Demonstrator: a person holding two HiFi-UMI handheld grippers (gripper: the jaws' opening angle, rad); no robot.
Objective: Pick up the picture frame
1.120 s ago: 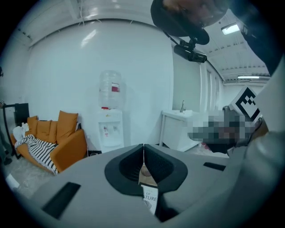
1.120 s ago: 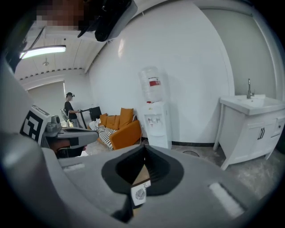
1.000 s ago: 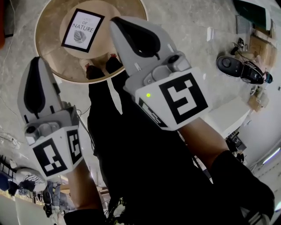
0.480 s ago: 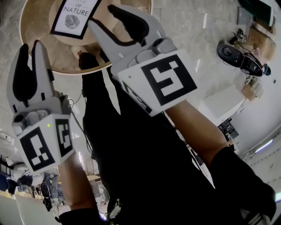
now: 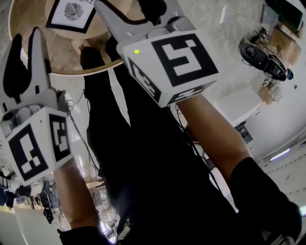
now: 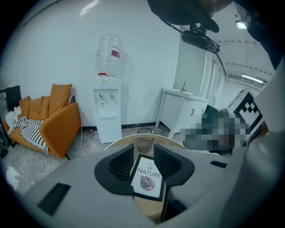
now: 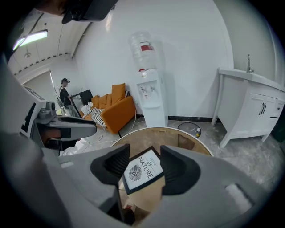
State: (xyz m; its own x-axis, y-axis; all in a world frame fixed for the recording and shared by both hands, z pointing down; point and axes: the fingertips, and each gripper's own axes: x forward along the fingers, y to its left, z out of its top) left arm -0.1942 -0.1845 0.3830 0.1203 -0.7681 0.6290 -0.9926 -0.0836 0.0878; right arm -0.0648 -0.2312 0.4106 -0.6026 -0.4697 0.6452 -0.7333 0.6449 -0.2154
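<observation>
Wooden and round, the bench (image 5: 69,53) carries the picture frame (image 5: 67,12), which lies flat on it, well apart from both tools. My left hand-held gripper (image 5: 25,38) and right hand-held gripper (image 7: 144,153) have just been opening and stand wide, with nothing held. I judge the flat frame offers no edge to pinch, so the jaws may skid it toward the rim, or the two grippers may clash over it.
</observation>
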